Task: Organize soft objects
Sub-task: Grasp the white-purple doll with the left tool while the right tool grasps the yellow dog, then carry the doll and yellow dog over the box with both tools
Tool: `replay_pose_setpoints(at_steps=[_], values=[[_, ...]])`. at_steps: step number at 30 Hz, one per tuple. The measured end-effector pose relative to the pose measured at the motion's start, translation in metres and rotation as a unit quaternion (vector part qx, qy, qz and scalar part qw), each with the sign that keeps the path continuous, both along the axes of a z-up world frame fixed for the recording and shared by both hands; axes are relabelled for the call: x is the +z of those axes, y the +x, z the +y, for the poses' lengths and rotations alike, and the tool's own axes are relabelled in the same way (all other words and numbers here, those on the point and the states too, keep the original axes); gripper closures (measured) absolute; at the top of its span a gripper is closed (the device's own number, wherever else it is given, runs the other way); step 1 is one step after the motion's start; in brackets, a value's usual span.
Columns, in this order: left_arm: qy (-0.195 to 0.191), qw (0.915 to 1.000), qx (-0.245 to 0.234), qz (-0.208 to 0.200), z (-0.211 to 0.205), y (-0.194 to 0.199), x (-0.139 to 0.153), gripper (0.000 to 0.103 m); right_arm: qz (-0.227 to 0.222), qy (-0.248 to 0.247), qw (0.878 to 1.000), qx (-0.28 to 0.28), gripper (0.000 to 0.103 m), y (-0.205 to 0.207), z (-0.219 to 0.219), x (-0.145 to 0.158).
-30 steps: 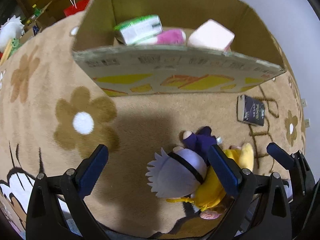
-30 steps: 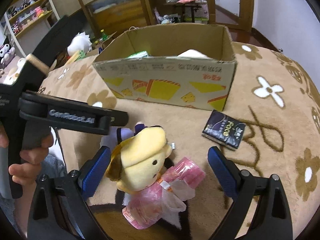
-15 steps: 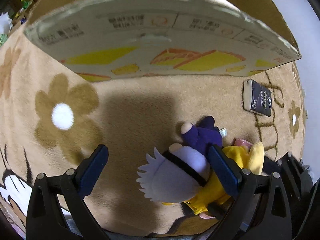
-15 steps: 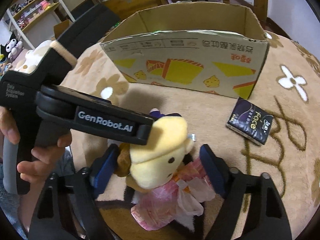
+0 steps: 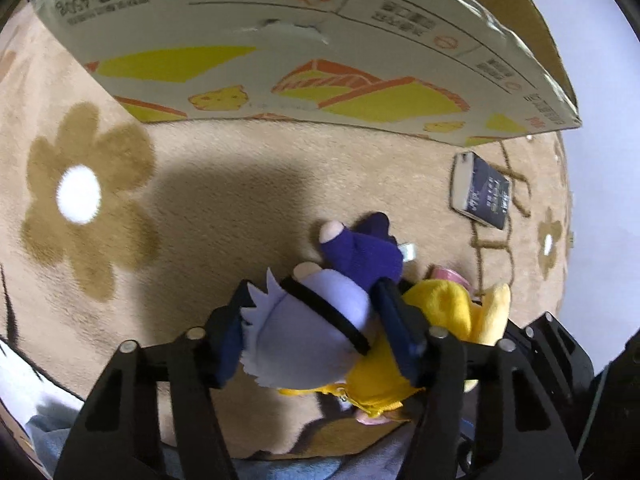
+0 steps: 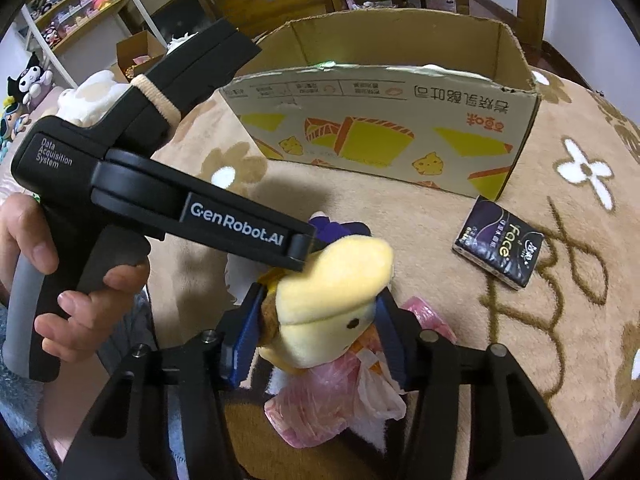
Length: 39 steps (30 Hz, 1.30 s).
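A doll with white hair and a purple body (image 5: 308,336) lies on the carpet. My left gripper (image 5: 314,332) has its jaws closing on the doll's head, and both blue pads touch it. Beside it lies a yellow plush (image 6: 332,280) on a pink plastic-wrapped packet (image 6: 316,404). My right gripper (image 6: 318,336) is closing on the plush's head, with its pads pressed against both sides. The yellow plush (image 5: 440,308) also shows just right of the left gripper's right finger. Beyond both toys stands the open cardboard box (image 6: 380,120).
The box wall (image 5: 320,40) fills the top of the left wrist view. A dark tissue pack (image 6: 500,248) lies on the flowered carpet (image 6: 580,320) to the right. A hand (image 6: 80,312) holds the left gripper's black handle (image 6: 160,184). Shelves with toys stand at the far left.
Both grippers have come down and gone from wide open to closed around the toys' heads. The left wrist view has dipped, so the box interior is out of sight.
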<state>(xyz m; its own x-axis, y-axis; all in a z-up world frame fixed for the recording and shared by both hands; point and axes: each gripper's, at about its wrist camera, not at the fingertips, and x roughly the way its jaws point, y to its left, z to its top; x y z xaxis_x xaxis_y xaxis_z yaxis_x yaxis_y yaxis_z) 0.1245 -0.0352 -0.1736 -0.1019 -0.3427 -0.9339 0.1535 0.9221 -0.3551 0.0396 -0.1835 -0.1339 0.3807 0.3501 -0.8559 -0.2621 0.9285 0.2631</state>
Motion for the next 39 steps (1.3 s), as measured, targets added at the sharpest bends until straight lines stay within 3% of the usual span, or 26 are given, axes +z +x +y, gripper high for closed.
replay_pose_setpoints(at_steps=[6,10,16,21,31,39], values=[[0.017,0.9993,-0.015,-0.031,-0.007,-0.008,0.016,0.05,-0.005,-0.004,1.0,-0.009,0.047,-0.003,-0.008,0.005],[0.052,0.9951,-0.019,-0.082,-0.005,-0.012,0.033,0.051,-0.01,-0.003,1.0,-0.019,0.047,-0.002,-0.012,0.008],[0.074,0.9857,-0.002,-0.151,0.007,-0.016,0.063,0.051,-0.034,-0.008,0.999,-0.034,0.047,-0.004,-0.018,0.021],[0.081,0.9714,0.014,-0.223,0.012,-0.028,0.097,0.051,-0.064,-0.005,0.996,-0.058,0.047,-0.007,-0.029,0.037],[0.107,0.9235,0.062,-0.363,0.023,-0.05,0.161,0.051,-0.149,-0.017,0.984,-0.094,0.047,-0.011,-0.038,0.079],[0.098,0.8964,0.07,-0.427,0.019,-0.053,0.179,0.051,-0.205,-0.032,0.973,-0.105,0.047,-0.003,-0.036,0.108]])
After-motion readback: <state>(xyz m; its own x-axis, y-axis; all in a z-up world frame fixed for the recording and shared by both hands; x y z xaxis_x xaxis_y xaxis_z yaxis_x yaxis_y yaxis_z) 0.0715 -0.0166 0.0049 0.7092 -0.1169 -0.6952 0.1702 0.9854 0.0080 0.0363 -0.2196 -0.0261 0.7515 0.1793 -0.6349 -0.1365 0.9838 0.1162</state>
